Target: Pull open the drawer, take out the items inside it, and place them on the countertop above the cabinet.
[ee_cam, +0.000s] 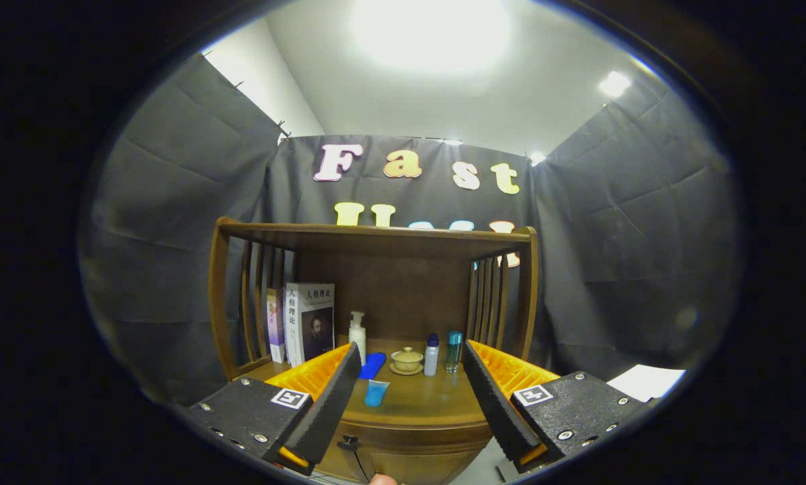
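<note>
Gripper [409, 397] fingers spread wide, holding nothing | wooden cabinet [416, 438] just ahead, countertop [429, 401] between fingers | blue tube [376, 392], lidded cup [407, 360], pump bottle [357, 335], two small bottles [442, 353] on countertop | books [305, 322] upright at its left | drawer front hidden, state unclear

Wood, plastic and cloth
The cabinet [403, 296] and its table [419, 397] look like smooth, slightly glossy brown wood; the bottles [431, 355] seem plastic; the booth wall [174, 222] is matt, creased cloth.
</note>
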The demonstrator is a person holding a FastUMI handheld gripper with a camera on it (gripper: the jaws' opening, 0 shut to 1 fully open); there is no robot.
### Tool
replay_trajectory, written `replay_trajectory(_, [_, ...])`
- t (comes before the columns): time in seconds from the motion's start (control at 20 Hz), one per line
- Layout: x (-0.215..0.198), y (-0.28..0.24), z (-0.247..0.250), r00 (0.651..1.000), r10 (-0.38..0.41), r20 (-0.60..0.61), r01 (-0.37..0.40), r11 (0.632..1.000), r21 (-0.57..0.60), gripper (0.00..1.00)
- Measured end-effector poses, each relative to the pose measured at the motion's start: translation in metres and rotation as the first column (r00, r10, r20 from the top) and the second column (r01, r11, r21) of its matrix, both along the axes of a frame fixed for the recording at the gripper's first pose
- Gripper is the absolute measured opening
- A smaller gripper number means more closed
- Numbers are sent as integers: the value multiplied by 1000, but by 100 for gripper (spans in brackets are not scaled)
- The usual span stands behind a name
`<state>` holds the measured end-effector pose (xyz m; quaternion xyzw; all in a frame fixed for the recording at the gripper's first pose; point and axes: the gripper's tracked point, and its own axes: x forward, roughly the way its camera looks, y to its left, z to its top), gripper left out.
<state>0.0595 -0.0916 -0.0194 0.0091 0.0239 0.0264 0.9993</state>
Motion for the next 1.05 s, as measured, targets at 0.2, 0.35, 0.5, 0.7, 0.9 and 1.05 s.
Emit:
replay_trajectory(0.2, [-22,31,8,998,58,-12,-58,998,-6,95])
replay_trajectory(0.35, [-34,32,18,1000,22,-7,-22,1000,-18,95])
replay_trajectory(0.5, [-40,44,26,999,44,-2,-44,999,17,95])
replay_trajectory(0.7, [-42,47,32,999,40,8,-40,988,148,95])
replay_trajectory(0.9, [-43,38,24,999,38,-6,-37,985,171,95])
replay_trajectory(1.05, [-43,33,24,1000,14,-10,-12,985,174,95])
